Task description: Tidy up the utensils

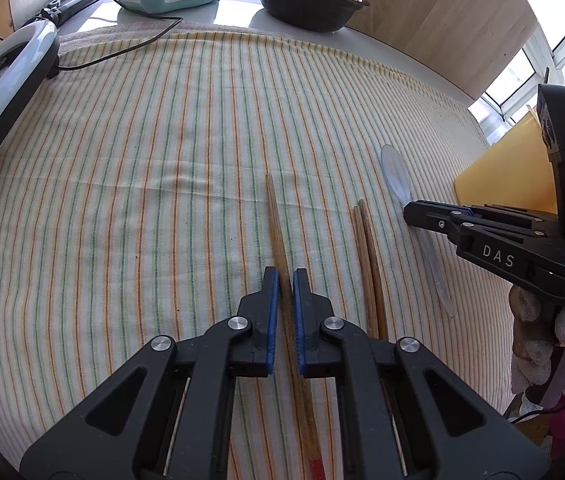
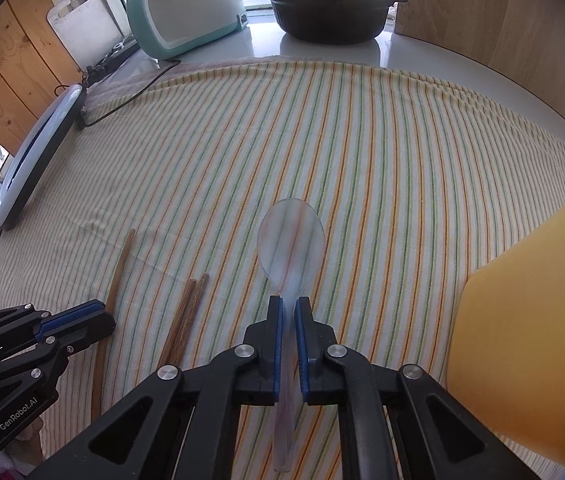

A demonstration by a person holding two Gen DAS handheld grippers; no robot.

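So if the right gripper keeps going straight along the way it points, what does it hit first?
Probably the striped cloth itself. The right gripper, shut on the clear spoon, tilts steeply down at it. Nothing else lies ahead of the spoon's bowl, though depth is hard to judge.

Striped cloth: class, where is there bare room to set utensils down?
The striped cloth lies bare between the black pot, the spoon and the yellow board. It is crowded around the chopstick pair and the single chopstick.

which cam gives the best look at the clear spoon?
Right wrist: the clear spoon sits centred, bowl fully visible ahead of the right claw shut on its handle. Left wrist shows it small, off to the side, partly hidden by that claw.
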